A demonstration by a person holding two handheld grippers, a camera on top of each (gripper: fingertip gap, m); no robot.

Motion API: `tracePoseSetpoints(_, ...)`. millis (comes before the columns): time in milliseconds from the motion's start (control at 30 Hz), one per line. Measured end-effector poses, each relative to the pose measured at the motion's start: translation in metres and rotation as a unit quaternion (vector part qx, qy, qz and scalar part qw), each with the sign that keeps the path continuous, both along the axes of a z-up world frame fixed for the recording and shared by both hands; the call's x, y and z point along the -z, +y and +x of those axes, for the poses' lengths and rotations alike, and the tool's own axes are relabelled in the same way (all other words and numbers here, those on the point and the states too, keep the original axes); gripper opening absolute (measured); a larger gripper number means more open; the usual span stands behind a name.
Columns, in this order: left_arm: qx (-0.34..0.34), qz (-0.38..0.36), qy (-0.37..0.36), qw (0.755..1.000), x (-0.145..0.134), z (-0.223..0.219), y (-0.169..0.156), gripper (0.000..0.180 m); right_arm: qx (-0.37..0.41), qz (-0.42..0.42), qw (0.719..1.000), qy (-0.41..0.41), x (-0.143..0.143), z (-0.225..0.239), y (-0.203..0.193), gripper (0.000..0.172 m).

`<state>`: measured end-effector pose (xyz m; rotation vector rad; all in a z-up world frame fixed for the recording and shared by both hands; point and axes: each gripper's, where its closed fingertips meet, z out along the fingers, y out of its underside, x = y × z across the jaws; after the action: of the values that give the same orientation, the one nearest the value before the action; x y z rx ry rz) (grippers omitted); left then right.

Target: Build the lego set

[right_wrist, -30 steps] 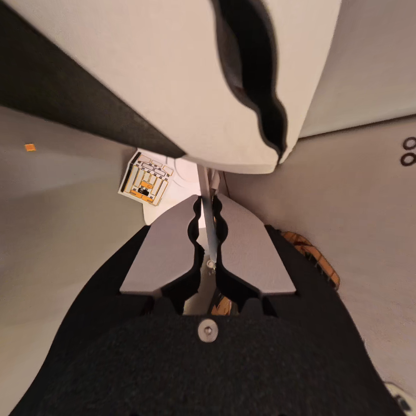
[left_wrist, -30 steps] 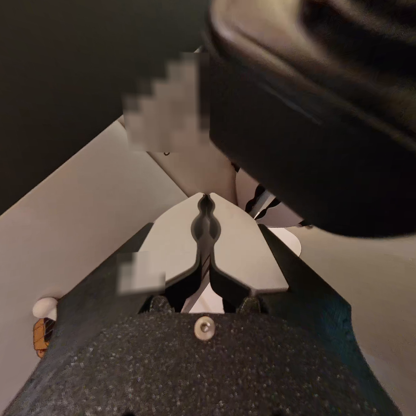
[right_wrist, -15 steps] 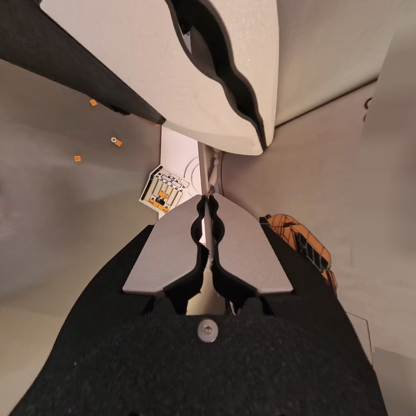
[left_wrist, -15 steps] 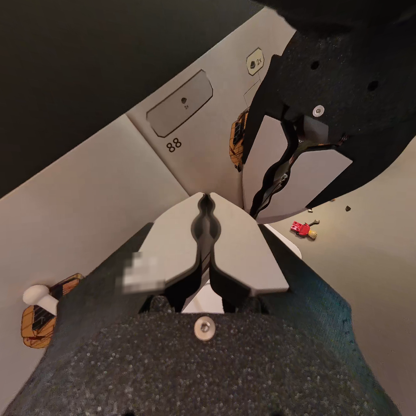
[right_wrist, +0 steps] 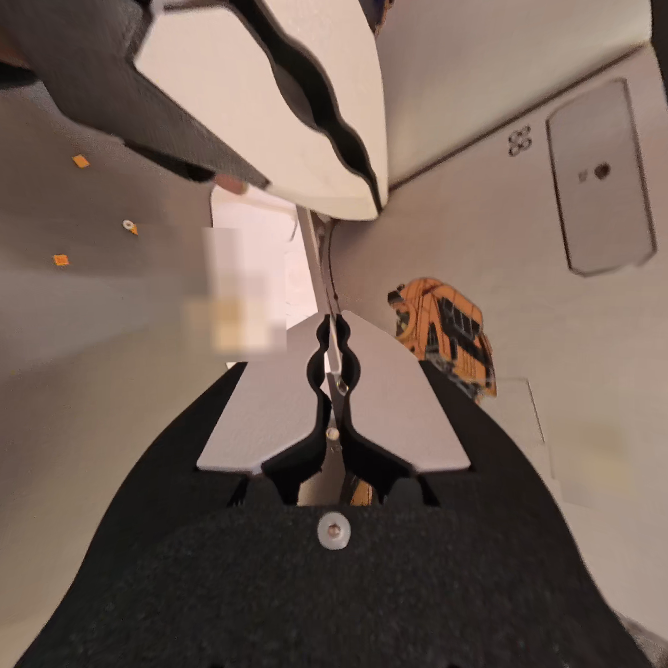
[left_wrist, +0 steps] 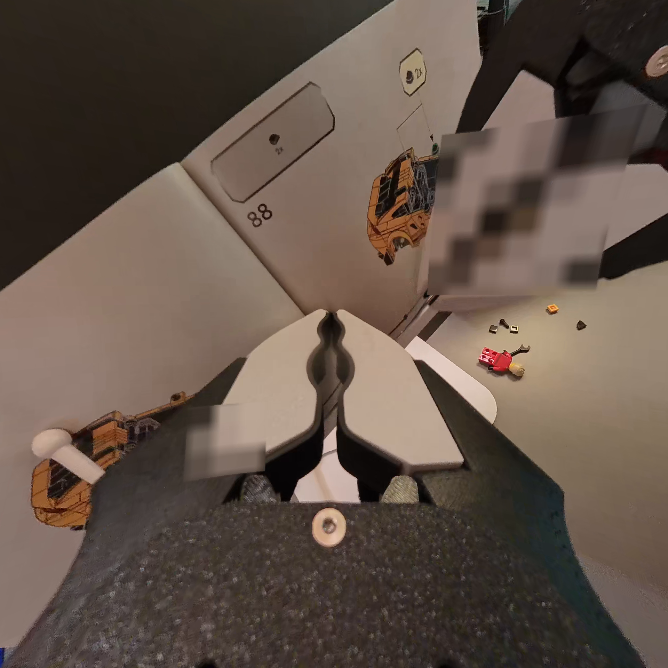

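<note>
An open instruction booklet (left_wrist: 325, 224) with orange vehicle drawings stands up from the grey table. My left gripper (left_wrist: 330, 313) is shut at the fold of the booklet, with a thin page edge running down between its pads. It also shows in the right wrist view (right_wrist: 376, 202), closed at the top of the same edge. My right gripper (right_wrist: 332, 316) is shut on the thin edge of booklet pages (right_wrist: 334, 347), which passes straight between its pads. In the left wrist view the right gripper's black body (left_wrist: 596, 43) shows at the upper right, its fingers behind a mosaic patch.
A red toy figure (left_wrist: 500, 361) with a small black wrench lies on the grey table (left_wrist: 578, 433), near a few tiny black and orange pieces (left_wrist: 552, 308). A white sheet (left_wrist: 459, 383) lies under the booklet. A white peg (left_wrist: 61, 448) shows at the left. Small orange tiles (right_wrist: 60, 259) lie farther off. There is about 6 cm between the tips of the two grippers.
My right gripper closed from a small gap onto the page edge and drew up and to the right, away from my left gripper. The page with the vehicle drawing swung into view. My left gripper stayed shut.
</note>
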<state>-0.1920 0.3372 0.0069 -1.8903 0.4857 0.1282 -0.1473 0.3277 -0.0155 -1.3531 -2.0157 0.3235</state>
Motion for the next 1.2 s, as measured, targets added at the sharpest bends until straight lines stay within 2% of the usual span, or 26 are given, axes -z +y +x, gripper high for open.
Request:
tracePoseSetpoints(267,0.011,0.002,0.007,1.000,0.002,0.006,-0.012,0.000,0.095,0.024,0.993,0.059,0.000,0.034,0.036,0.000)
tracePoseSetpoints(400,-0.006,-0.011,0.016,1.000,0.012,0.001,-0.005,0.000,0.136,0.051,0.985,0.095,-0.002,0.030,0.053,0.000)
tracePoseSetpoints(467,-0.011,-0.005,0.032,0.999,0.015,-0.003,-0.001,0.000,0.146,0.072,0.979,0.122,-0.004,0.028,0.055,0.000)
tracePoseSetpoints(733,-0.013,0.007,0.048,0.999,0.016,0.000,-0.004,0.000,0.156,0.077,0.976,0.128,0.013,0.036,0.048,0.000)
tracePoseSetpoints(833,-0.008,0.032,0.026,0.999,0.006,0.002,-0.012,0.000,0.154,0.047,0.976,0.148,0.008,0.038,0.040,0.000)
tracePoseSetpoints(967,-0.009,0.088,-0.042,0.995,-0.011,0.000,-0.034,0.000,0.158,0.012,0.962,0.224,-0.014,0.044,0.024,0.003)
tracePoseSetpoints(1067,-0.024,0.119,-0.100,0.988,-0.016,-0.008,-0.050,0.000,0.173,-0.006,0.939,0.296,-0.031,0.049,0.014,0.004)
tracePoseSetpoints(1200,-0.051,0.163,-0.139,0.975,-0.020,-0.022,-0.069,0.000,0.204,-0.016,0.899,0.388,-0.053,0.056,0.004,0.008)
